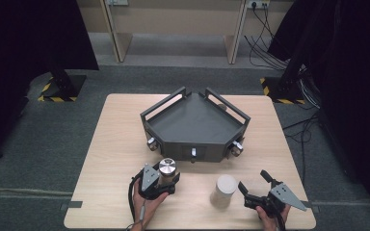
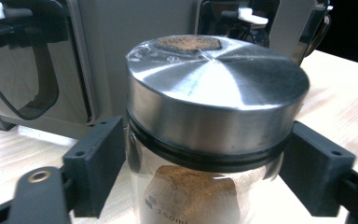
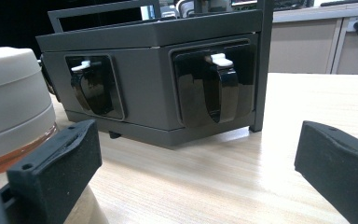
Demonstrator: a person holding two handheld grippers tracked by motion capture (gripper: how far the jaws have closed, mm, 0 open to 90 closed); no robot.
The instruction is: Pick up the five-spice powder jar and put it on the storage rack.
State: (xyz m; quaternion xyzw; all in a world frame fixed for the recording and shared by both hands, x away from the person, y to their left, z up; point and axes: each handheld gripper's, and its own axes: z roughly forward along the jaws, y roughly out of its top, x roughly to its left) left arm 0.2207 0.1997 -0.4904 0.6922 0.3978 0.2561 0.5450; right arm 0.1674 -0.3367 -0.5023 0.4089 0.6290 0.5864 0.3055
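Note:
A glass jar with a steel lid (image 1: 167,169) holds brown powder and stands in front of the dark grey rack (image 1: 192,122). My left gripper (image 1: 161,179) is shut on the jar (image 2: 214,116), one jaw on each side just under the lid. A white-lidded jar (image 1: 224,190) stands on the table to the right. My right gripper (image 1: 254,183) is open just right of it, with nothing between the jaws. In the right gripper view the white jar (image 3: 14,102) is at the left edge, beside my left jaw.
The grey rack (image 3: 158,74) is a three-sided stand with a flat top tray, rails and dispenser slots on its front faces. It sits mid-table on the light wooden table (image 1: 115,144). Black curtains, stand bases and cables surround the table on the floor.

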